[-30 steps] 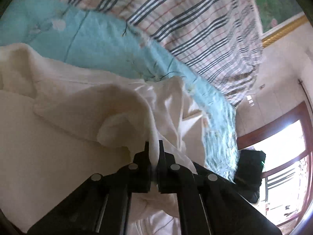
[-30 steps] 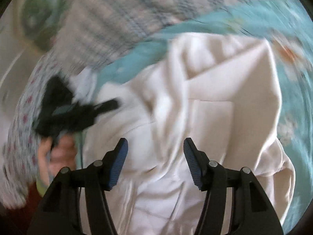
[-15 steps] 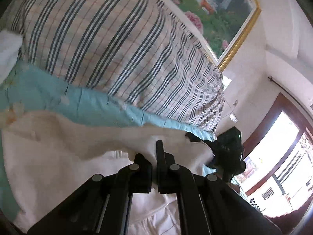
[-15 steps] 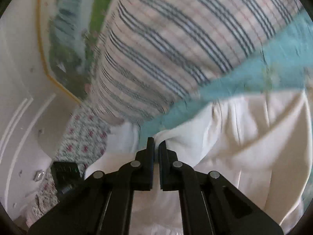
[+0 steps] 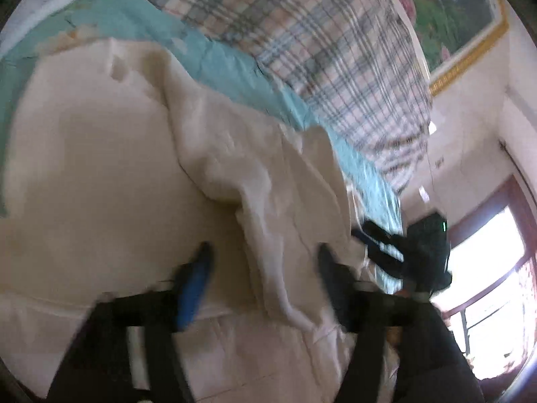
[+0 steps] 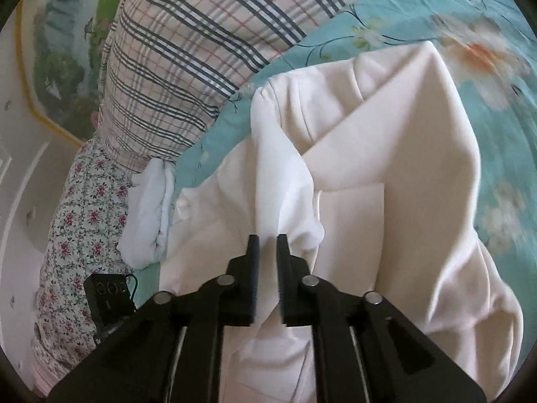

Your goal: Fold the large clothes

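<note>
Cream garment point(image 6: 386, 174) lies rumpled on the turquoise floral bedspread point(image 6: 419, 10), just below the plaid pillow point(image 6: 188, 43). We see our left claw point(image 5: 263, 262) spread wide over a raised fold, gripping nothing. Our right claw point(image 6: 267, 241) pinches a white fold, jaws nearly together.
</note>
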`<state>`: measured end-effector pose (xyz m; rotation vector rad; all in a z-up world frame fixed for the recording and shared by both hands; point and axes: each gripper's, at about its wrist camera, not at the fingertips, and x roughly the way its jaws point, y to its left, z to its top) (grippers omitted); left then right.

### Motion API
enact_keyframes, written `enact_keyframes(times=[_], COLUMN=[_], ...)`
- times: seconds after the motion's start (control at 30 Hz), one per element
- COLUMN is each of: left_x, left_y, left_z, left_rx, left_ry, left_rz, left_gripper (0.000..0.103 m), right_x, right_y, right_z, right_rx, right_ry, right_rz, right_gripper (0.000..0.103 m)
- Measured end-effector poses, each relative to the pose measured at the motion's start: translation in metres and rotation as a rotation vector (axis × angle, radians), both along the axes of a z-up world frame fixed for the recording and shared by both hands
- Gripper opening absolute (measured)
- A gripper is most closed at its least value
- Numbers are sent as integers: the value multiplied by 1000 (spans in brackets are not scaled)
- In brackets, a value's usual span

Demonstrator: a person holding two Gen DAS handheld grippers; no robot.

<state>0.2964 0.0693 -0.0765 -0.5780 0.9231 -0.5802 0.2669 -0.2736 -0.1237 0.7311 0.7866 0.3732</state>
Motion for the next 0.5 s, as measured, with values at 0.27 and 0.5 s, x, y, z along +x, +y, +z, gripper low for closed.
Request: enact_keyframes(times=[0.27,0.5], left_x=[31,20], left_y=[-27,-19], left_z=[-17,-5], left_rx=[79,53], left_ry=[126,37], left_rz=[-30,50], left_gripper=[27,1], right_x=[6,11], right_y=[34,18], right_z=[-8,-26], right_rx=[-116,96], right_ry=[96,106], right_rz=[26,-6], right_gripper=[53,8])
